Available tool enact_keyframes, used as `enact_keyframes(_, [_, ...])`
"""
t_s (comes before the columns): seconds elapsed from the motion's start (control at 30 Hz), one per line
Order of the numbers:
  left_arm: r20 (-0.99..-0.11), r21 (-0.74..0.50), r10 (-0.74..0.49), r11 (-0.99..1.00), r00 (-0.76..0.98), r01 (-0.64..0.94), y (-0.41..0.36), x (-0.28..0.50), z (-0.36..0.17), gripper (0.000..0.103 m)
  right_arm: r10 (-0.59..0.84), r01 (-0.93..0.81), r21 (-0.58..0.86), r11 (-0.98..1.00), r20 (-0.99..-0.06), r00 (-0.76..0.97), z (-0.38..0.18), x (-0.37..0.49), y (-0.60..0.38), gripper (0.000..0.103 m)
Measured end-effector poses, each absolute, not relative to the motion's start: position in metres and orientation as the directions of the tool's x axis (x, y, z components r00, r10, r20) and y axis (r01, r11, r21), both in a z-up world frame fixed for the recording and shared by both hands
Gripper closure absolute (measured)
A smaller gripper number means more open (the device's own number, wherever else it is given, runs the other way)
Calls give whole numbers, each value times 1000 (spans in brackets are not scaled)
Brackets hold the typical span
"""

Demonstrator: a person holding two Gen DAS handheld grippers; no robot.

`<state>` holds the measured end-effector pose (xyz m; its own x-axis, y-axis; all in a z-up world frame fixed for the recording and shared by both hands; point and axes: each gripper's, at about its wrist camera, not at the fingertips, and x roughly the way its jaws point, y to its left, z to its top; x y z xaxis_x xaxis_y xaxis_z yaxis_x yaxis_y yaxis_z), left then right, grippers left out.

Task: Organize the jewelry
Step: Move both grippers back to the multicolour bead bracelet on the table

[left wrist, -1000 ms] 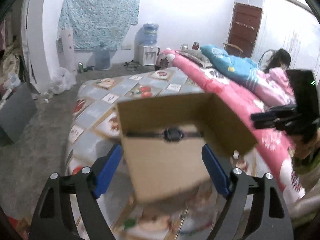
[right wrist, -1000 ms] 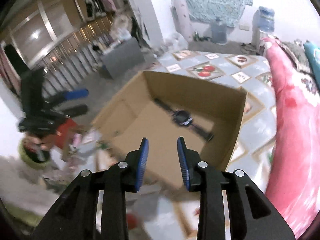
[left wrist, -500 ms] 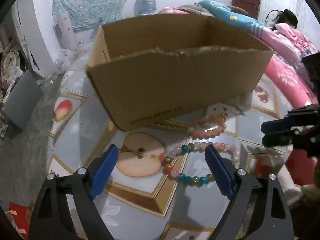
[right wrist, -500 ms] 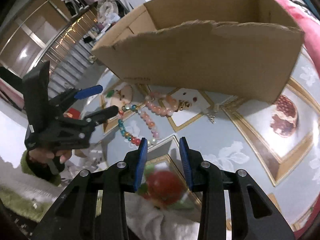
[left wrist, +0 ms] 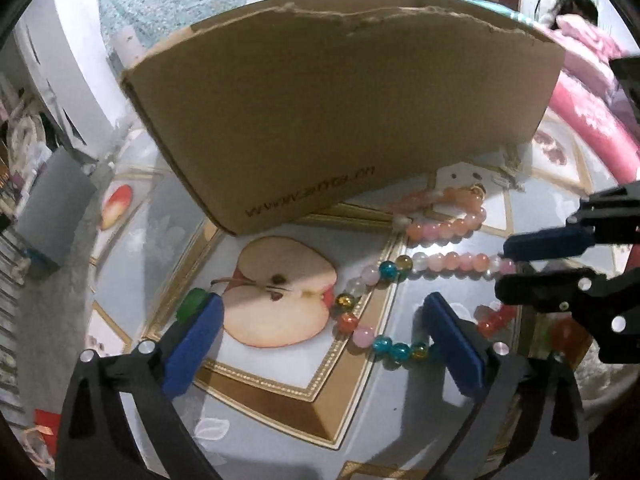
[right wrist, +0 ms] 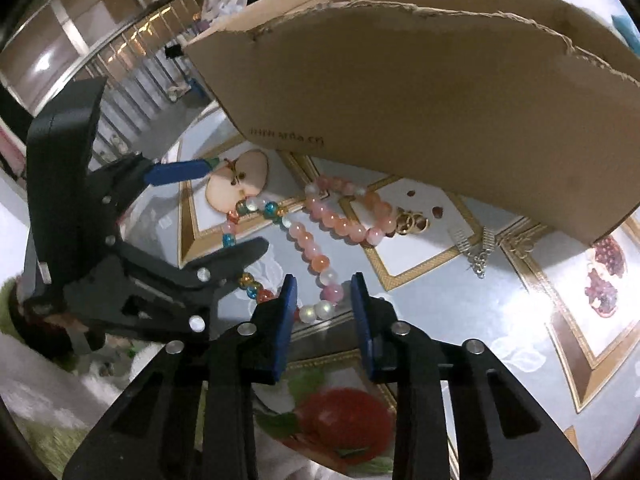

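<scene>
A multicoloured bead necklace (left wrist: 362, 280) (right wrist: 298, 236) lies on the fruit-print tablecloth (left wrist: 280, 392) in front of a cardboard box (left wrist: 340, 100) (right wrist: 420, 92). A pink bead bracelet (left wrist: 448, 224) (right wrist: 344, 220) lies beside it, close to the box. My left gripper (left wrist: 320, 312) is open low over the cloth, its jaws on either side of the necklace's coloured end. My right gripper (right wrist: 322, 292) is open, its jaws on either side of the pale beads at the necklace's other end. Gold earrings (right wrist: 412, 222) and a silver chain (right wrist: 478, 250) lie right of the bracelet.
The box stands just behind the jewelry and fills the upper view. The right gripper also shows in the left wrist view (left wrist: 508, 268); the left gripper shows in the right wrist view (right wrist: 236, 204). A pink bedspread (left wrist: 588, 120) lies far right.
Both grippers dropped from above the box, where a watch lay inside, down to the tablecloth in front of it. They now sit at the bead necklace.
</scene>
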<state>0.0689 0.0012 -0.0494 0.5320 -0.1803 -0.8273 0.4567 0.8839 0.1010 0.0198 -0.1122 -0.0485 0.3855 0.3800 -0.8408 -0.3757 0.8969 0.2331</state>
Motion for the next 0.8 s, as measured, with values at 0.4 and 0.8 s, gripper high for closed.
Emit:
enact_keyframes(0.4, [-841,22,-220,899,495,436,9,81,-49,4,346,-357,211,910,-862,371,-46,17,-110,81])
enact_keyframes(0.8, [-819,21,-160,951,551,307,-4,76,-44,4,344,-294,236,926,-848,403,-49,18,-116,92])
